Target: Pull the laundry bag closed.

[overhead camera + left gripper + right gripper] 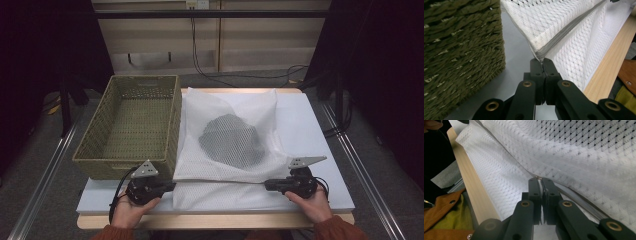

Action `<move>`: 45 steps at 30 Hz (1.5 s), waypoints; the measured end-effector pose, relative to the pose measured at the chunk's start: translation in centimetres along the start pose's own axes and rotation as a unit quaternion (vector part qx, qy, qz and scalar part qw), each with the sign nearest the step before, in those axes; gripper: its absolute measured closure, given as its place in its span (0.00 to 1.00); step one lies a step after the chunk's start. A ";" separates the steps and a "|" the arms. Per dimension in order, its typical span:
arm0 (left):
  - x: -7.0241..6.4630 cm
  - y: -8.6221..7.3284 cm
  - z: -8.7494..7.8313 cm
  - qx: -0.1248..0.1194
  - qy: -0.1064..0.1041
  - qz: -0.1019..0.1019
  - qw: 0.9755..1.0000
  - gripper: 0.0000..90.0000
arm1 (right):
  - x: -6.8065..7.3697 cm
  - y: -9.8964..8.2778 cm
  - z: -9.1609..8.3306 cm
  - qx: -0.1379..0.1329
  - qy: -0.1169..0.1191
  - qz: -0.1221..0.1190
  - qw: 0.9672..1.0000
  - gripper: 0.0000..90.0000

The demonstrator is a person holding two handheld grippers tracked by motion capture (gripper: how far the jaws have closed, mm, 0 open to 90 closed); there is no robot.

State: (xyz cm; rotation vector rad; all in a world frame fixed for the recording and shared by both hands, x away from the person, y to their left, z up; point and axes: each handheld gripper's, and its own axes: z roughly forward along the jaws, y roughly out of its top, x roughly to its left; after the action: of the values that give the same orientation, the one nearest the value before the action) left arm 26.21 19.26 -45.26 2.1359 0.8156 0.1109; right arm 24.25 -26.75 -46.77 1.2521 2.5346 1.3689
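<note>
Both claws clamped on the mesh bag (227, 145) near the tabletop's front edge, left gripper (169, 186) and right gripper (270, 185) pinching its opposite corners, hands low, pointing inward.

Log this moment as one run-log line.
left gripper: shut on mesh bag corner | right gripper: shut on mesh bag's zipper edge | dark item: inside bag | basket: left of bag
</note>
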 end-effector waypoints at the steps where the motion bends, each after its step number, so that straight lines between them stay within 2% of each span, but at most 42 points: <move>1: 0.0 0.0 0.0 0.000 0.000 0.000 1.000 0.98 | 0.0 -0.1 -0.1 -0.001 -0.002 0.003 1.000 0.97; 45: 0.1 -0.2 -0.2 -0.002 -0.002 -0.001 1.000 0.98 | -1.1 -1.4 -2.3 -0.021 -0.025 0.028 0.999 0.97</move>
State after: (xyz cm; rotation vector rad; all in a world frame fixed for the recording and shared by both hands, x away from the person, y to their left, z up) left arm 26.10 19.50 -45.28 2.1301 0.8152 0.1074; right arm 23.30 -29.50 -46.71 1.3425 2.4434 1.3746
